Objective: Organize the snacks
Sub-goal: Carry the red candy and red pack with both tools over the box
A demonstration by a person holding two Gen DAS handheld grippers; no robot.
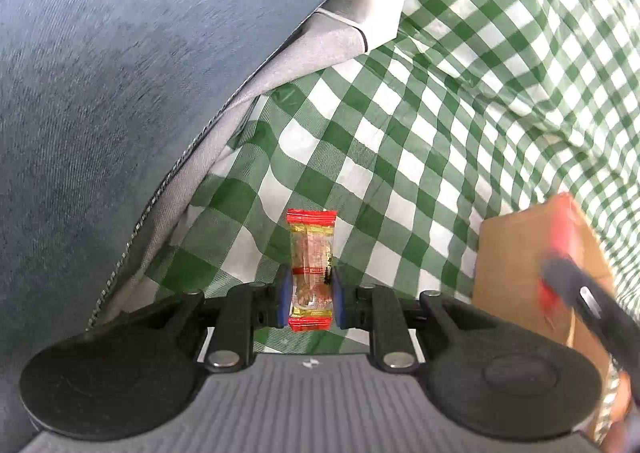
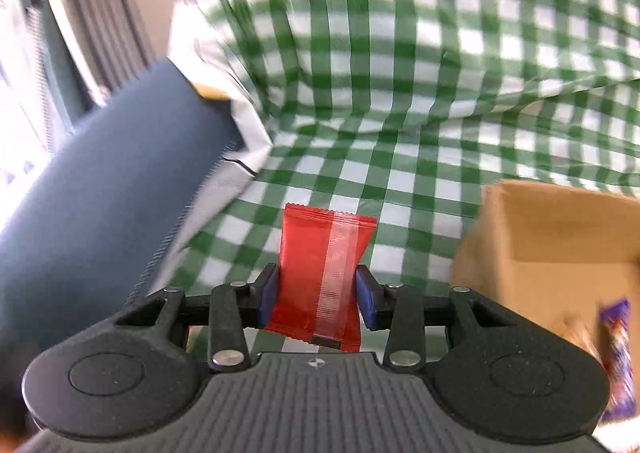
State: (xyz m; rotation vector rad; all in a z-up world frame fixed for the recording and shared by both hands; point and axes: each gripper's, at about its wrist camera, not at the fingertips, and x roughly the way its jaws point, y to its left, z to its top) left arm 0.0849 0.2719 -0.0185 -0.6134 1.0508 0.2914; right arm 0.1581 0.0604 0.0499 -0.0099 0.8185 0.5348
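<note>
Two hand-held grippers each hold one wrapped snack above a green-and-white checked cloth (image 1: pixel 400 157).

In the left wrist view, the left hand-held gripper (image 1: pixel 310 295) has its blue-padded fingers closed narrowly on a slim snack bar (image 1: pixel 311 269), which stands lengthwise between them. The bar has a clear wrapper with gold trim and red crimped ends, and a brownish filling shows through. To the left runs a large blue-grey cushion (image 1: pixel 120 93) with a lighter grey zippered edge. At the lower right sits a brown cardboard box (image 1: pixel 516 253), partly covered by the blurred black body of the other gripper and a smear of red.

In the right wrist view, the right hand-held gripper (image 2: pixel 318 293) has its fingers closed on the sides of a red snack packet (image 2: pixel 304 273), wider than the bar, with its back seam facing the camera. The packet is pinched in at the middle. The open cardboard box (image 2: pixel 532 229) lies just to the right, and a purple-wrapped snack (image 2: pixel 618 357), blurred, shows at the box's near edge. This whole view is softened by blur.
</note>
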